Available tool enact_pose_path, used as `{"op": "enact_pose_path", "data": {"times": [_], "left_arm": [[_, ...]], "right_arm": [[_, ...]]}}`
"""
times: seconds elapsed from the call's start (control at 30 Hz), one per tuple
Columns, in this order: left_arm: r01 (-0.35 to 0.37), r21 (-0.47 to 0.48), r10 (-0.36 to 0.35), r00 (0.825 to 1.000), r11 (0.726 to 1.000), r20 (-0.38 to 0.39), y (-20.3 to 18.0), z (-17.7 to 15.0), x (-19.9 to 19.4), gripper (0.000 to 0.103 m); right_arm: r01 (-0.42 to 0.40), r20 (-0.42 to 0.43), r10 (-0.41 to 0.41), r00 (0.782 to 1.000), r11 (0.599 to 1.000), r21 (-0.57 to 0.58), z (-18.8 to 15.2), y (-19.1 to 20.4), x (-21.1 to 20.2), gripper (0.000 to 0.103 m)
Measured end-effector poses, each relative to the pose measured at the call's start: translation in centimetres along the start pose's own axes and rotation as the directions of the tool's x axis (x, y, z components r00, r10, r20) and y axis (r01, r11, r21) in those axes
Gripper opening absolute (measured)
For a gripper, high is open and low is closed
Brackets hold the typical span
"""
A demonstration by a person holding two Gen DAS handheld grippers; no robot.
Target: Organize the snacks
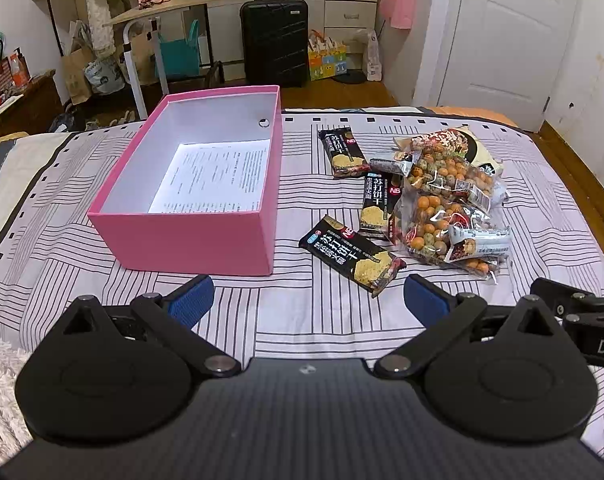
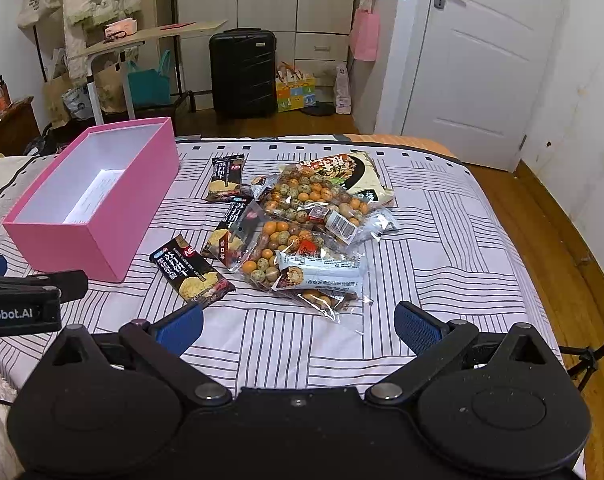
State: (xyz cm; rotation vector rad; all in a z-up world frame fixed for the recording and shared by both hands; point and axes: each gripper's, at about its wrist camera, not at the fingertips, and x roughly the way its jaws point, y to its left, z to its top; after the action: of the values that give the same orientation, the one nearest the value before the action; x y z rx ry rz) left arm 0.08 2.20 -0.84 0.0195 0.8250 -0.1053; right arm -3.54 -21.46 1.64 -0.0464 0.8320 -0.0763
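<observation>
while both grippers hover low over the near edge of the bed (image 1: 541,184), nothing has gone into the pink box (image 1: 190,236) yet, so the sorting looks unstarted. the left gripper (image 1: 307,300) and right gripper (image 2: 298,326) both have their jaws spread wide and empty. the box sits toward the bed's left side, holding only a printed sheet. the snacks lie heaped mid-bed just right of it, and the nearest cracker pack (image 1: 351,256) lies flat, apart from the pile. the next move likely calls for closing on that pack's long edges and lifting it over the box wall.
</observation>
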Motion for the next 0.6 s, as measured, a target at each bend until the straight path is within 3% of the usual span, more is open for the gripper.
{"op": "enact_pose_path", "data": {"times": [0.6], "left_arm": [[-0.003,0.003,0.003,1.0,1.0,0.0,-0.09,-0.01,0.01,0.103]], "right_arm": [[0.013,0.004,-0.013,1.0,0.999,-0.03,-0.3,0.45,0.16,0.103]]}}
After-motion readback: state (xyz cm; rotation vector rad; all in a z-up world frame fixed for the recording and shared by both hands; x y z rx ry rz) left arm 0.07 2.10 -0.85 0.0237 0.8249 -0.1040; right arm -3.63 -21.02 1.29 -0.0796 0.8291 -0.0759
